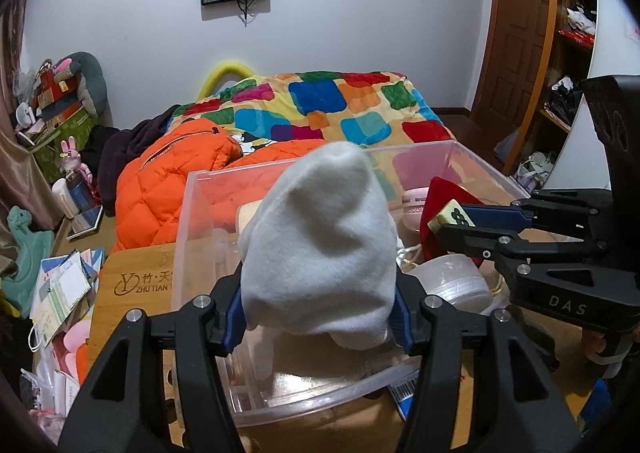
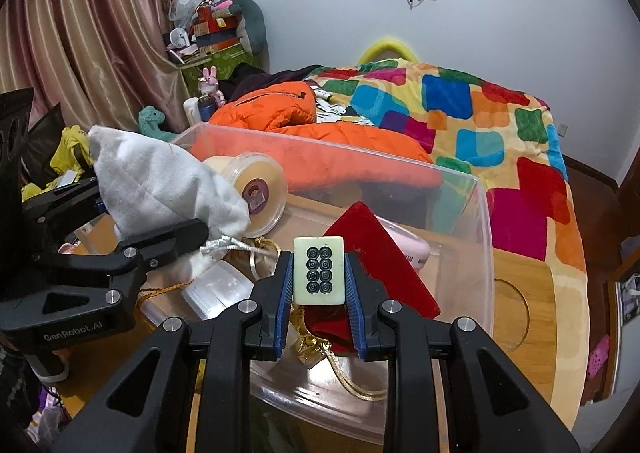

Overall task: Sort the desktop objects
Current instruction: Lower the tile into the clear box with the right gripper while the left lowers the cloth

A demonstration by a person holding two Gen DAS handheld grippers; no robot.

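Note:
My left gripper (image 1: 318, 313) is shut on a white drawstring pouch (image 1: 320, 241) and holds it upright over the clear plastic bin (image 1: 192, 221). In the right wrist view the pouch (image 2: 160, 181) hangs at the left over the bin (image 2: 480, 253). My right gripper (image 2: 319, 281) is shut on a cream mahjong tile (image 2: 319, 270) with dark circles, held above the bin. The tile (image 1: 452, 215) and right gripper (image 1: 460, 223) also show in the left wrist view at the right.
Inside the bin lie a red pouch (image 2: 380, 253), a round tub (image 2: 256, 193), a pink item (image 2: 416, 253), clear plastic cases (image 2: 216, 289) and gold cord. The bin stands on a bamboo table (image 2: 520, 305). A bed with an orange jacket (image 1: 172, 181) lies behind.

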